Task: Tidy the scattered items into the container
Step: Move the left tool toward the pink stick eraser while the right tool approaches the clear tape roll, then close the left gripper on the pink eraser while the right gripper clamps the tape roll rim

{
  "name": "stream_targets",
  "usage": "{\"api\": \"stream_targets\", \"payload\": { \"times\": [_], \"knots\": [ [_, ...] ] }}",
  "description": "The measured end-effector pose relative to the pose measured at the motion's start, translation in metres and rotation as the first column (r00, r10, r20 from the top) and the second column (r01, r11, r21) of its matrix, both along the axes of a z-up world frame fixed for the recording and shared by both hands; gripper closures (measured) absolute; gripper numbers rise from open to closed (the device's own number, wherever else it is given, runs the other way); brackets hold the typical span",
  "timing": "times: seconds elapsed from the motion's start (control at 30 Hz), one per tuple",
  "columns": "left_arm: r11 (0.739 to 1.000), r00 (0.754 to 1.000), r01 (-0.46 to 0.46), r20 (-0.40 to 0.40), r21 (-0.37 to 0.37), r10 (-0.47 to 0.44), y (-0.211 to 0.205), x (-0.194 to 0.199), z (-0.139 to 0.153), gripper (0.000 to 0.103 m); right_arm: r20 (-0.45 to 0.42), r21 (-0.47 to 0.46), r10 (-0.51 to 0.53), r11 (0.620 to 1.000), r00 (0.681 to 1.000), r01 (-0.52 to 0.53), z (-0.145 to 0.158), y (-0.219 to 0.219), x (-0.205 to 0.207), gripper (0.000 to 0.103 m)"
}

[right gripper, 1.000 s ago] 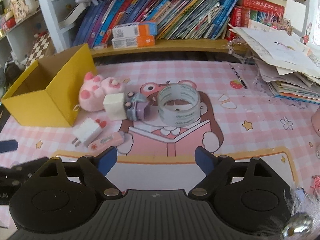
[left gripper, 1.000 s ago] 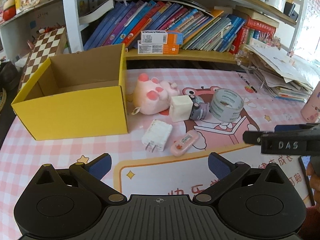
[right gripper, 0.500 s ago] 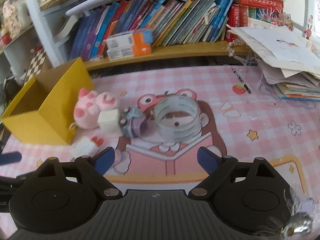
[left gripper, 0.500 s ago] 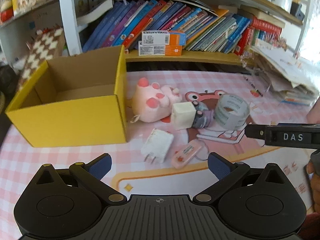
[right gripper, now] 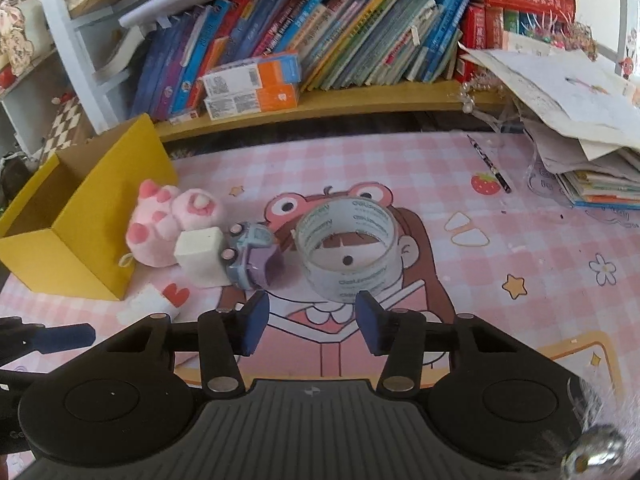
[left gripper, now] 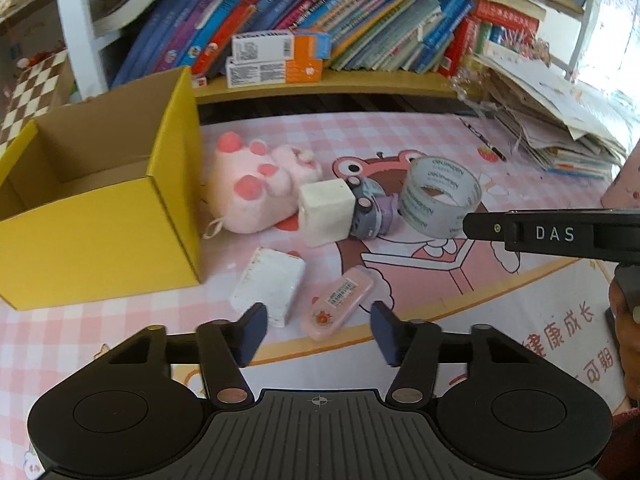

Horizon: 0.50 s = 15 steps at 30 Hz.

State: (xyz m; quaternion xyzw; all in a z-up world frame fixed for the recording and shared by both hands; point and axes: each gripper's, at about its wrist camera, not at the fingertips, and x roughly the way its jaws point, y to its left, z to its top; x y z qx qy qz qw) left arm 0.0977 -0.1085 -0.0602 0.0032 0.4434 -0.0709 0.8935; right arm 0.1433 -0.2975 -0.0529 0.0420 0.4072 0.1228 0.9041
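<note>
Left wrist view shows your yellow box (left gripper: 96, 216) at far left empty, six items lying loose right of it, and both the left gripper (left gripper: 316, 330) and right gripper (right gripper: 310, 322) closing on nothing.

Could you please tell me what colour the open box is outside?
Yellow outside; the box shows best in the left wrist view.

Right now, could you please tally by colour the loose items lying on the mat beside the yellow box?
Pink: 2, plush paw, small case
White: 2, cube charger, flat charger
Blue-purple: 1, toy car
Clear: 1, tape roll
Total: 6
</note>
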Motion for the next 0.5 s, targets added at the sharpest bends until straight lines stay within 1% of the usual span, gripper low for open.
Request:
{"api": "stream_targets", "payload": {
  "times": [0.07, 0.17, 0.33, 0.5],
  "knots": [
    [1.000, 1.000, 0.015, -0.017, 0.004, -0.014, -0.003, 0.004, -0.005, 0.060, -0.016, 0.000, -0.002, 1.000, 1.000, 0.002, -0.004, 0.000, 0.003, 0.057],
    [0.999, 0.999, 0.038, -0.036, 0.012, -0.038, -0.007, 0.008, -0.012, 0.060, -0.034, 0.003, 0.008, 1.000, 0.999, -0.008, -0.008, 0.001, 0.005, 0.057],
    [0.997, 0.997, 0.067, -0.045, 0.032, -0.065, -0.011, 0.015, -0.019, 0.060, -0.042, 0.000, 0.015, 1.000, 0.999, -0.015, -0.013, 0.003, 0.008, 0.056],
    [0.995, 0.995, 0.090, -0.038, 0.051, -0.089, -0.015, 0.025, -0.026, 0.060, -0.028, -0.007, -0.035, 0.999, 0.999, 0.035, -0.012, -0.002, 0.018, 0.056]
  ]
}}
